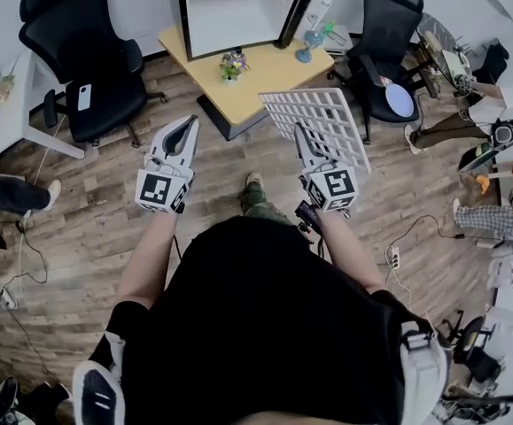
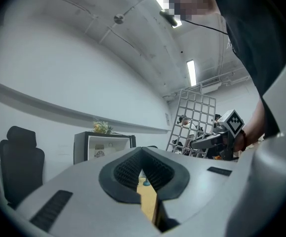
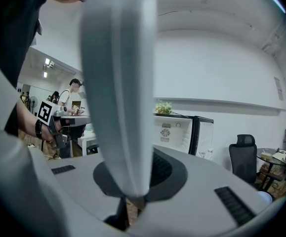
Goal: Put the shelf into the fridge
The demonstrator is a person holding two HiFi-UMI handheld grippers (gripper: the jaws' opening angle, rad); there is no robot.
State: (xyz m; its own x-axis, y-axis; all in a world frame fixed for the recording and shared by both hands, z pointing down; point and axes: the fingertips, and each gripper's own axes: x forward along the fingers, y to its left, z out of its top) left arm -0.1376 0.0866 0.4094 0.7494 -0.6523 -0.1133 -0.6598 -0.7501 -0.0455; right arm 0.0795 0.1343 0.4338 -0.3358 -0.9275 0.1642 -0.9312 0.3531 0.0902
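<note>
Head view: the person's black shirt (image 1: 265, 308) fills the foreground. Beyond it, the right gripper (image 1: 304, 137) is clamped on the near edge of the white grid shelf (image 1: 320, 120), which it holds tilted in the air over the wooden floor. The left gripper (image 1: 185, 131) is beside it, jaws together on nothing. The fridge (image 1: 238, 7) stands ahead on a wooden table (image 1: 265, 73) with its door open. The shelf is well short of it.

Left gripper view: the jaw tips meet and hold nothing. The shelf stands upright to the right, the fridge to the left.

Right gripper view: the shelf shows edge-on as a broad white band pinched between the jaws, with the fridge behind.

The step appears to be carrying the shelf over. The next move likely calls for levelling it and lining it up with the open compartment.

No writing is readable. There are only square markers on the grippers and a round emblem in the fridge, too small to make out.
</note>
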